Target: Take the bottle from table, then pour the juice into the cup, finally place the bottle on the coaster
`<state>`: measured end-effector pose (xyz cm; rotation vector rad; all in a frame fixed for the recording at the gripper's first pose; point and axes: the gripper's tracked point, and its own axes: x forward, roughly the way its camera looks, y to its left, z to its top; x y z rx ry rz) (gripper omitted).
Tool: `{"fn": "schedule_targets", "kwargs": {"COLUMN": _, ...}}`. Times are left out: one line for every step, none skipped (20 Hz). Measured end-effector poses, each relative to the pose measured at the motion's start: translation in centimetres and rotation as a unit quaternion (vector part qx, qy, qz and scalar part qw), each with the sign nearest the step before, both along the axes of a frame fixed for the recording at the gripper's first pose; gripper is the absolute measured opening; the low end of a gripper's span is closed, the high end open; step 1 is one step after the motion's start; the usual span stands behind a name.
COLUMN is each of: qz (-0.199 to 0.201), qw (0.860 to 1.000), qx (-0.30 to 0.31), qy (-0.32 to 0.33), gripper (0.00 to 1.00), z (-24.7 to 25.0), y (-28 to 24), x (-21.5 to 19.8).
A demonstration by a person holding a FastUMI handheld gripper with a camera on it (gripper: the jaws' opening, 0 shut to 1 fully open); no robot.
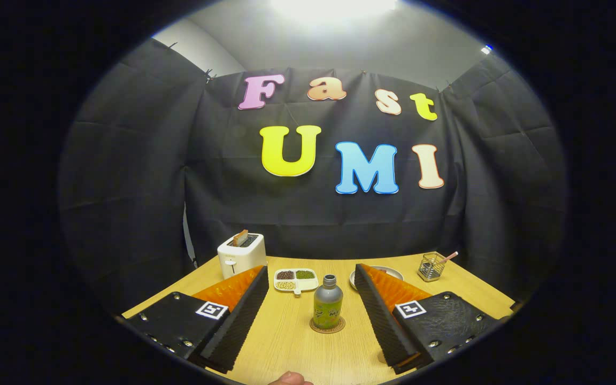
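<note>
Standing capped on round cork coaster [327, 325], metal bottle [327, 309]; ribbed claw [311, 286] wide, apart.

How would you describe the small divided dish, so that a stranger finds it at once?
On the light wooden table, look just right of the white toaster, beyond the open tool and behind the green bottle with a grey cap. The white divided dish lies there. It alone holds three separate heaps: dark, green and pale.

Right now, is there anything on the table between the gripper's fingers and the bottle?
Nothing visible. The gripper is open, and the bottle stands upright on the coaster just ahead, in line with the gap between the fingers. The bean dish and toaster sit beyond it.
</note>
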<state>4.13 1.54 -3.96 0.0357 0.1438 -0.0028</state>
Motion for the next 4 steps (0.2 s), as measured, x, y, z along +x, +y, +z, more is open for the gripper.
{"fn": "schedule_targets", "kwargs": {"qz": 0.002, "qw": 1.000, "qx": 0.002, "qy": -0.001, "gripper": 0.98, "z": 0.08, "y": 0.19, "x": -0.25}}
{"fn": "schedule_targets", "kwargs": {"qz": 0.002, "qw": 1.000, "qx": 0.002, "qy": -0.002, "gripper": 0.98, "z": 0.11, "y": 0.27, "x": -0.44}}
{"fn": "schedule_targets", "kwargs": {"qz": 0.002, "qw": 1.000, "qx": 0.000, "qy": -0.002, "gripper": 0.98, "z": 0.16, "y": 0.28, "x": -0.62}}
{"fn": "schedule_targets", "kwargs": {"qz": 0.002, "qw": 1.000, "qx": -0.003, "qy": -0.003, "gripper": 0.98, "z": 0.23, "y": 0.31, "x": -0.77}}
